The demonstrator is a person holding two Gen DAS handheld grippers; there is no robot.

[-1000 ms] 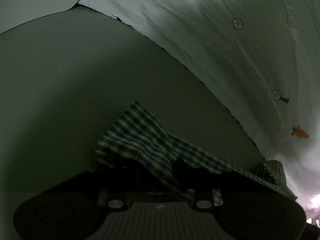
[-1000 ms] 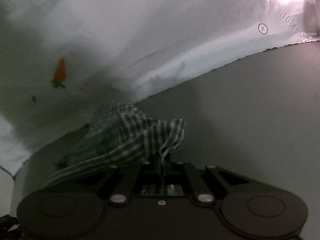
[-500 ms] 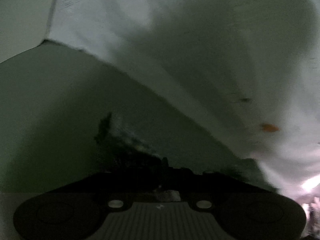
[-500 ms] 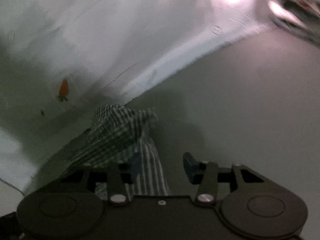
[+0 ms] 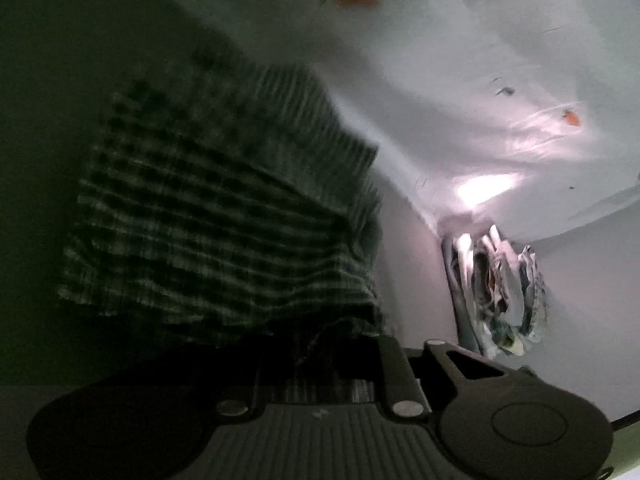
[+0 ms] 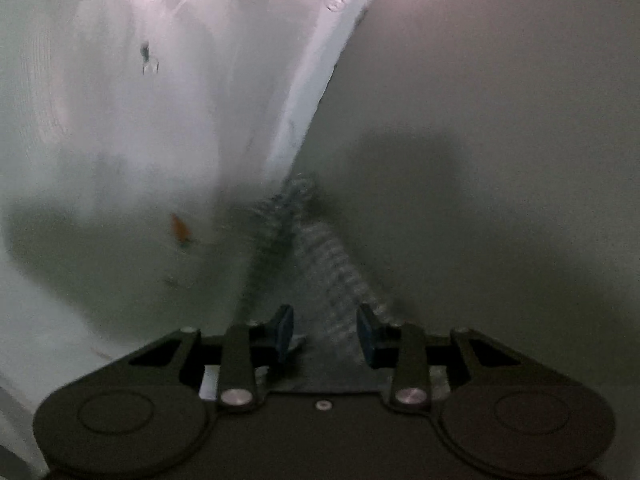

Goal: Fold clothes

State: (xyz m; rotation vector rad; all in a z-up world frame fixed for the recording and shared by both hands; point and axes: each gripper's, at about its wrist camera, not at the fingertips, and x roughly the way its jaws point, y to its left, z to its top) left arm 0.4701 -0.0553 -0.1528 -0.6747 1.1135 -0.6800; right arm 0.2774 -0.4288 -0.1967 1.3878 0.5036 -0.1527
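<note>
The right gripper (image 6: pixel 325 332), clenched on the checked cloth (image 5: pixel 224 208) a second ago, is now closing again with pads apart and blurred cloth lying between them. The left gripper (image 5: pixel 320 364) is opening; cloth covers its tips, so its grip probably cannot be judged. White printed sheet (image 5: pixel 460 92) behind.

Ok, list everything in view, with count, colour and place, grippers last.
checked cloth: one, dark green and white, on the table, its near edge at the left gripper.
sheet: one, white with small orange carrot prints, spread behind the cloth.
pile of clothes: one, mixed pale colours, right of the cloth.
table: one, grey.
left gripper: black, jaws opening, cloth between them.
right gripper: black, blue pads, jaws closing, cloth strip between them, pads not on it.
</note>
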